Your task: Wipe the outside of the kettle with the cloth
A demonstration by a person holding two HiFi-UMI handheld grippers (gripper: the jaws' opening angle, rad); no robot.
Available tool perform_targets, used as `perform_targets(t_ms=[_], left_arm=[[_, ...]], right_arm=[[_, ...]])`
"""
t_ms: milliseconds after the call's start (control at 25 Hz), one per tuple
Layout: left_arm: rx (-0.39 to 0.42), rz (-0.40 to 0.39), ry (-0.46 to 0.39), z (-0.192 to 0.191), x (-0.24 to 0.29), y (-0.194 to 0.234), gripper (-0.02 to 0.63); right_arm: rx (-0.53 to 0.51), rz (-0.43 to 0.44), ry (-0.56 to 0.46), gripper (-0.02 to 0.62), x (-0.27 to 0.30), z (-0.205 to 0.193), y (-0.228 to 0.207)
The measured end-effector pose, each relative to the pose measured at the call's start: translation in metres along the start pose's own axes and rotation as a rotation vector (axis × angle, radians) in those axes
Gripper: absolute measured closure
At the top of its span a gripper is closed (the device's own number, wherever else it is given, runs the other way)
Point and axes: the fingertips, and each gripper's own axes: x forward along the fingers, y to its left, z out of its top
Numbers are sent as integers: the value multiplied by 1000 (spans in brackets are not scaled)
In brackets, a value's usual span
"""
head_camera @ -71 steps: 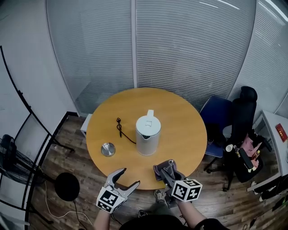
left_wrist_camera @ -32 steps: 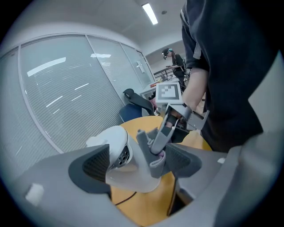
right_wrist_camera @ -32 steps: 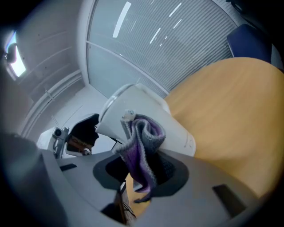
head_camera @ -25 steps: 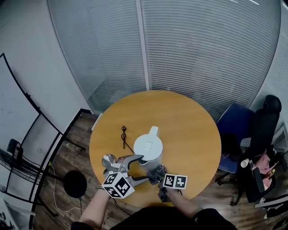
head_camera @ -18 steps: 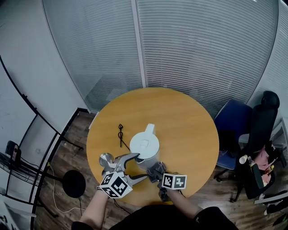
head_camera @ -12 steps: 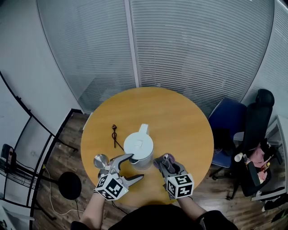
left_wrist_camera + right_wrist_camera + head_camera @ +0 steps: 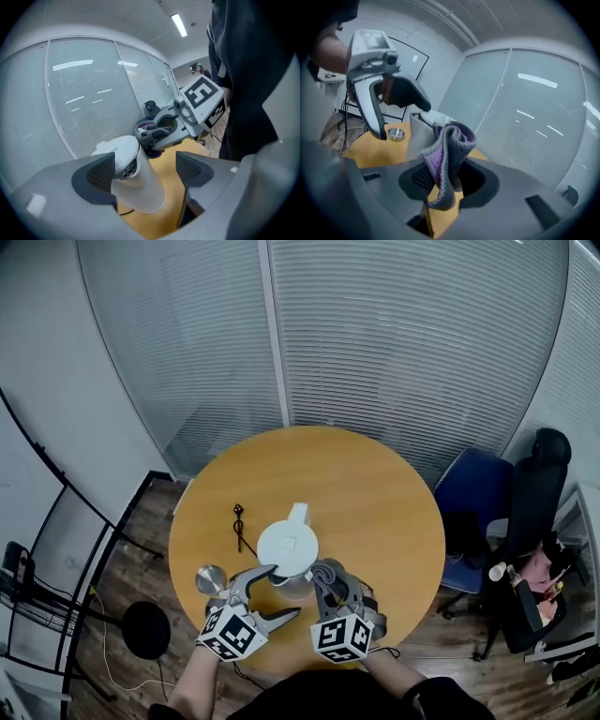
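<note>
A white kettle (image 7: 289, 553) stands on the round wooden table (image 7: 375, 493), toward its near edge. My left gripper (image 7: 281, 592) is open, its jaws spread on either side of the kettle's (image 7: 136, 183) near-left flank without clamping it. My right gripper (image 7: 330, 585) is shut on a grey and purple cloth (image 7: 327, 571), bunched between its jaws. The cloth (image 7: 447, 157) rests against the kettle's (image 7: 418, 133) upper right side. From the left gripper view the cloth (image 7: 151, 131) sits beside the kettle's rim, held by the right gripper (image 7: 161, 136).
A small round metal disc (image 7: 210, 577) lies on the table left of the kettle, and a black cord (image 7: 238, 526) trails behind it. A blue chair (image 7: 476, 512) and a black office chair (image 7: 539, 474) stand to the right. A black stand base (image 7: 148, 629) is on the floor at left.
Both grippers came in from the table's near edge to the kettle. In the last half second the right gripper swung left, bringing the cloth against the kettle. The left gripper stayed open.
</note>
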Motion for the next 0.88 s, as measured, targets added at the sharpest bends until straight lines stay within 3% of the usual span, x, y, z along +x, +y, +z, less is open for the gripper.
perform_targets(t_ms=[440, 600, 720, 880], left_arm=[[-50, 32, -30, 2, 1, 1, 216], [-54, 32, -32, 3, 0, 2, 215], [-71, 38, -40, 3, -1, 2, 216], [-85, 47, -53, 3, 0, 2, 216]], right_arm=[[-186, 199, 254, 479, 58, -108, 76], [-226, 233, 268, 479, 64, -124, 94], [-99, 243, 255, 479, 56, -120, 80], [168, 147, 187, 479, 39, -100, 17]])
